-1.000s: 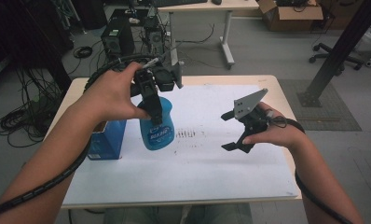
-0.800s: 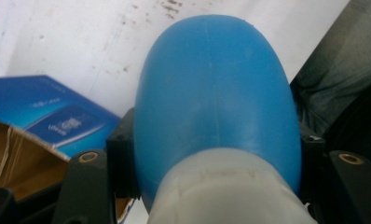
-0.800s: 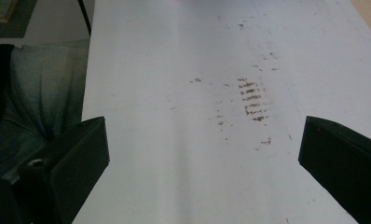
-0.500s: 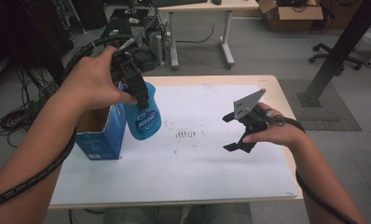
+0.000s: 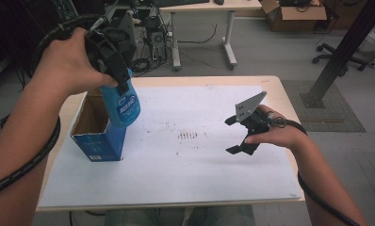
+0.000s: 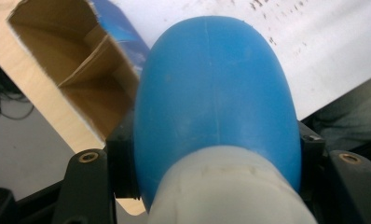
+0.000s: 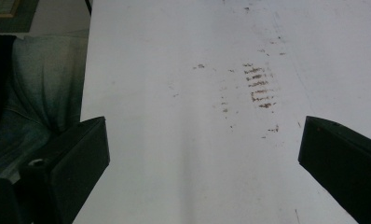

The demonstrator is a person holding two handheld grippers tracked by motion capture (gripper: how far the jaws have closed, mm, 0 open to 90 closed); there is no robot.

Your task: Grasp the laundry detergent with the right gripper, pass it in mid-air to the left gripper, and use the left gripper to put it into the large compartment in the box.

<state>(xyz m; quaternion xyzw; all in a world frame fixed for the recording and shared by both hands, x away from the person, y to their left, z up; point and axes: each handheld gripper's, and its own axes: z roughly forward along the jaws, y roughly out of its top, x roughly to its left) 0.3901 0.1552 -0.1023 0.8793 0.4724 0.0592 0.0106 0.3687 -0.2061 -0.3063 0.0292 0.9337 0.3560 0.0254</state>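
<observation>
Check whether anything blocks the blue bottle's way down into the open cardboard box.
Nothing visible does. The blue bottle, clamped in the left gripper, hangs beside the box, just off its open top; the left gripper view shows that opening bare apart from its own folded flaps.

High view: above the near edge of the table [image 5: 176, 197], facing forward and down. Left gripper view: close over the open blue box [image 6: 67, 60]. Right gripper view: low above the smudged white sheet [image 7: 174, 116], shared with the high view, right of the box.
</observation>
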